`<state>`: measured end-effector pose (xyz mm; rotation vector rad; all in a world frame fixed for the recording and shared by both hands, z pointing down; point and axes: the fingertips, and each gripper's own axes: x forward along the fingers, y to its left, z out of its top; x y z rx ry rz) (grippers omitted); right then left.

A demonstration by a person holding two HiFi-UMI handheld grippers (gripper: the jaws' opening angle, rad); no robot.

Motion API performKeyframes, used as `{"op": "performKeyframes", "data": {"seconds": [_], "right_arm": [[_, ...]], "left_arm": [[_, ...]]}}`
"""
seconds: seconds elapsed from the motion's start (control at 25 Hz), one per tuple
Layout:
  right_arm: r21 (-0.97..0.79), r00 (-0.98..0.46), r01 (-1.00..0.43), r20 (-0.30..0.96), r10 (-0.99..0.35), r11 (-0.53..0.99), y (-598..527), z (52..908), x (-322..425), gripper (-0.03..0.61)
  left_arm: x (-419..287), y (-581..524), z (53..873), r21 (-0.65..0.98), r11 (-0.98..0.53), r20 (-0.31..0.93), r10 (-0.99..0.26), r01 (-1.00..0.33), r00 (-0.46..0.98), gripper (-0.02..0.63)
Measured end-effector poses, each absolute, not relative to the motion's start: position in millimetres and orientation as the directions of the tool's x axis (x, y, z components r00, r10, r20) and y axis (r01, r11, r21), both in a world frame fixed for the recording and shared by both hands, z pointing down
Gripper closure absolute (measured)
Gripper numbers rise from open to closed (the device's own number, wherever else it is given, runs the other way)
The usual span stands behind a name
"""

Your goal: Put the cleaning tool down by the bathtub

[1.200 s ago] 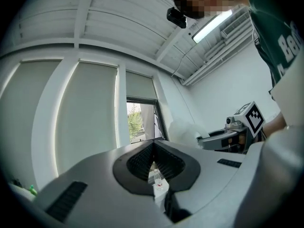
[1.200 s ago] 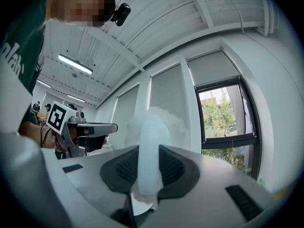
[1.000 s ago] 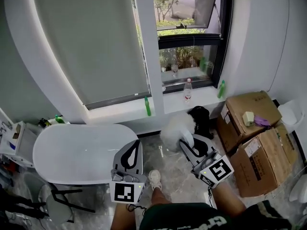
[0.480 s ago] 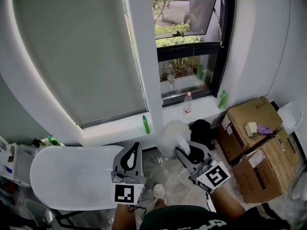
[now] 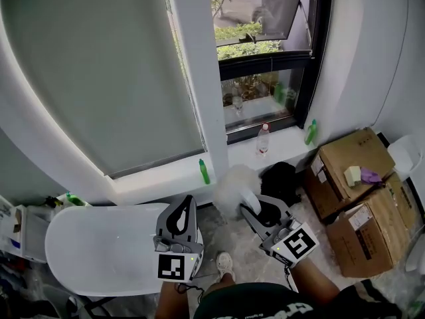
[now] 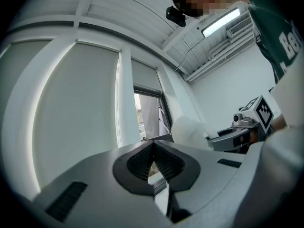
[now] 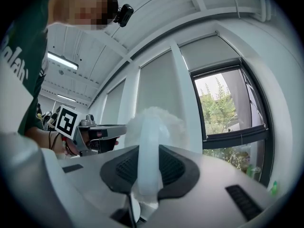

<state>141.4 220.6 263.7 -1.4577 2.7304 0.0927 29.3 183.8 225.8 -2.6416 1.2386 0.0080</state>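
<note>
The cleaning tool is a fluffy white duster (image 5: pixel 234 183) on a pale plastic handle (image 7: pixel 148 160). My right gripper (image 5: pixel 254 209) is shut on that handle, and the fluffy head (image 7: pixel 156 122) sticks up past the jaws. The white bathtub (image 5: pixel 99 248) lies at the lower left of the head view. My left gripper (image 5: pixel 184 212) hovers over the tub's right end, jaws shut with nothing between them (image 6: pixel 153 146). The duster (image 6: pixel 190 129) hangs over the floor to the right of the tub, apart from it.
Cardboard boxes (image 5: pixel 352 171) are stacked at the right, with a black bag (image 5: pixel 279 178) beside them. A green bottle (image 5: pixel 204 171), a water bottle (image 5: pixel 263 140) and another green bottle (image 5: pixel 311 131) stand on the window sill. A shoe (image 5: pixel 224 264) rests on the marble floor between the grippers.
The head view has tilted upward, so tub, boxes and floor sit lower in frame. Both grippers keep their places side by side, and the duster stays gripped.
</note>
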Motion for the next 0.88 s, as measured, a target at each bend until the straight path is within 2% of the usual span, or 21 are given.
{"op": "performKeyframes", "data": {"seconds": [0.36, 0.6, 0.88], "right_arm": [[0.026, -0.574, -0.819, -0.075, -0.815, 0.574, 193, 258, 124, 0.486], [0.022, -0.556, -0.831, -0.032, -0.830, 0.556, 145, 259, 114, 0.486], [0.042, -0.548, -0.836, -0.049, -0.835, 0.546, 85, 251, 103, 0.486]], "left_arm": [[23, 154, 231, -0.175, -0.634, -0.078, -0.754, -0.753, 0.653, 0.606], [10, 103, 231, -0.170, -0.640, -0.068, -0.751, -0.749, 0.657, 0.606], [3, 44, 225, -0.176, -0.657, -0.092, -0.730, -0.733, 0.677, 0.606]]}}
